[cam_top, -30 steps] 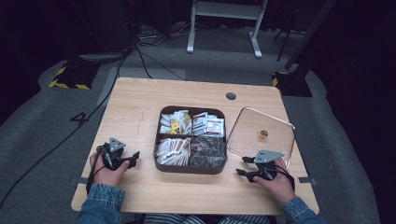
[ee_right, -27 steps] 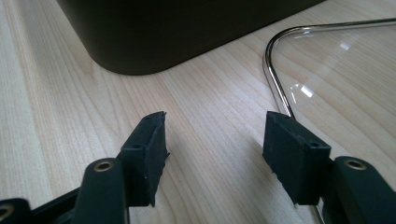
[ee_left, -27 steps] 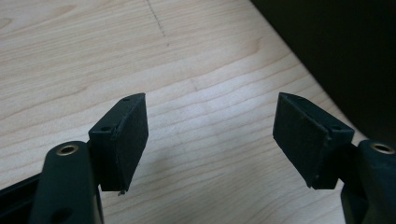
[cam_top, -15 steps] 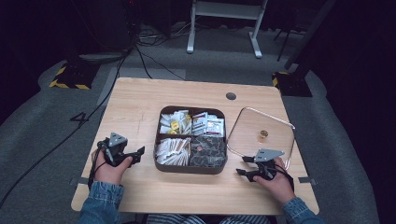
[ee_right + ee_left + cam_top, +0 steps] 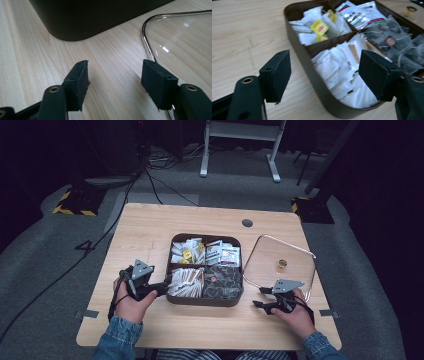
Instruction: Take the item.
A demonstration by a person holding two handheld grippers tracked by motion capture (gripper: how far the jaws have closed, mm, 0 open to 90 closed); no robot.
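Observation:
A brown four-part box (image 5: 205,301) sits mid-table, holding tea bags with yellow tags (image 5: 186,251), red-and-white packets (image 5: 222,252), white paper sachets (image 5: 187,281) and dark clear pouches (image 5: 222,281). My left gripper (image 5: 165,287) hovers open at the box's near left corner. In the left gripper view its jaws (image 5: 324,72) straddle the box wall (image 5: 312,75) and the sachets (image 5: 337,72) without touching; they have just been closing slightly. My right gripper (image 5: 259,297) rests low and open beside the box (image 5: 87,17). Its jaws (image 5: 115,77) have nothing between them and have just been opening a little.
A square glass lid (image 5: 265,260) with a brass knob (image 5: 282,265) lies flat right of the box, its metal rim (image 5: 147,47) close to my right gripper's right jaw. A round cable hole (image 5: 247,223) sits at the table's far side. Bare wood surrounds the box.
My left gripper has lifted off the table and moved right, up to the box's corner. The right gripper has stayed where it was.

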